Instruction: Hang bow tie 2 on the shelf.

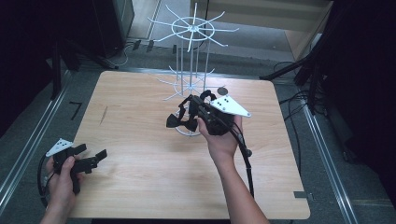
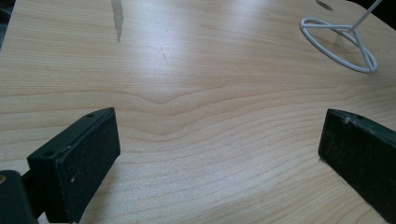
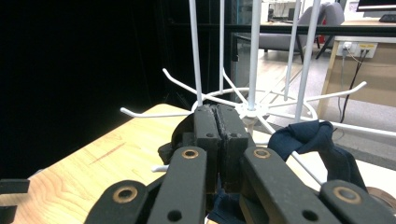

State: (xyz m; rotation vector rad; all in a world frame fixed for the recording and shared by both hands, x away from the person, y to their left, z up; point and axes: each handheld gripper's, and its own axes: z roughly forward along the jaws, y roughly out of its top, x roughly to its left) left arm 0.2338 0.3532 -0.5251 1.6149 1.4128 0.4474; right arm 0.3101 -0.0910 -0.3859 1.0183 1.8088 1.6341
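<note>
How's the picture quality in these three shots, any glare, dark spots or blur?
High view: table evenly lit, surroundings nearly black. Left gripper view: soft glare on the wood, sharp grain. Right gripper view: left half black, bright room behind the white rack, the tool close and slightly soft.

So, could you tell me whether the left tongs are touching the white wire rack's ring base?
Apart: the left gripper view shows bare wooden table between the open left tongs and the white wire rack's ring base.

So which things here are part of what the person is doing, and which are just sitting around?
Part of the job:
- right tongs, shut on the dark cloth
- white wire rack, right beside the cloth

Just sitting around:
- left tongs, open over bare wooden table
- dark round spot near the table's far edge
- cables on the floor
</note>
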